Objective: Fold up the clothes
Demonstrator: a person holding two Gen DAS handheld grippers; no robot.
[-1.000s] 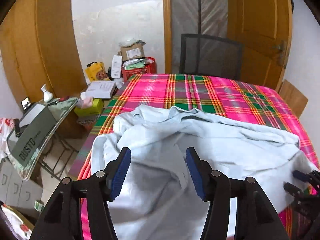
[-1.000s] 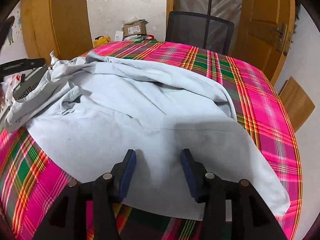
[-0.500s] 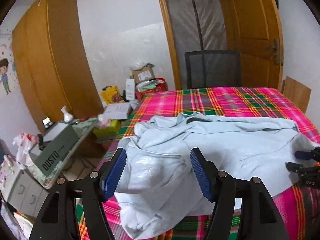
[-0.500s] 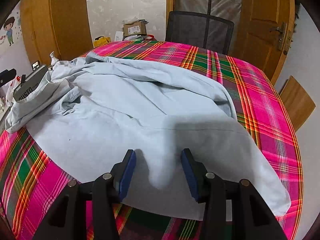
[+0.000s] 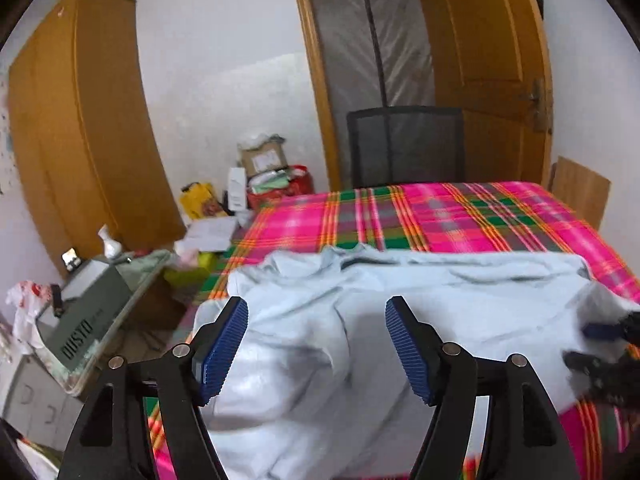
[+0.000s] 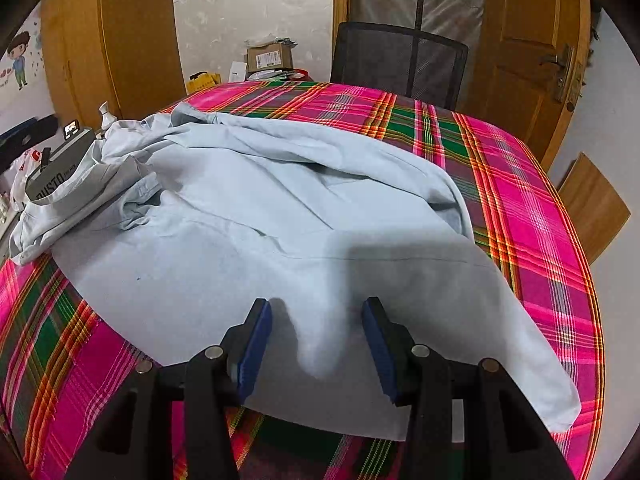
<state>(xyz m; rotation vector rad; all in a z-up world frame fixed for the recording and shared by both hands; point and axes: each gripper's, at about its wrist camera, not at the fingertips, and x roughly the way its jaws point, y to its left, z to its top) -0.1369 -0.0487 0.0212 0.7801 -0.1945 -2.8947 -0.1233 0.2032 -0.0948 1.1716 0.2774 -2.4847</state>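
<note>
Pale blue shirt (image 6: 248,216) lies spread and rumpled on the plaid surface (image 6: 520,184), not a neat fold.
Both left gripper (image 5: 316,344) and right gripper (image 6: 316,336) have fingers released, holding nothing; far-left bunch looks like a sleeve, maybe.

A shirt (image 6: 248,216) lies spread on the table (image 6: 532,208), its left part bunched at the table's left edge. A chair (image 6: 400,60) stands behind the table, before the doorway. Boxes (image 5: 262,156) sit on the floor behind the table's left corner. A low stand (image 5: 92,320) stands left of the table. Both grippers, left (image 5: 316,346) and right (image 6: 316,342), hang over the shirt's near side.
</note>
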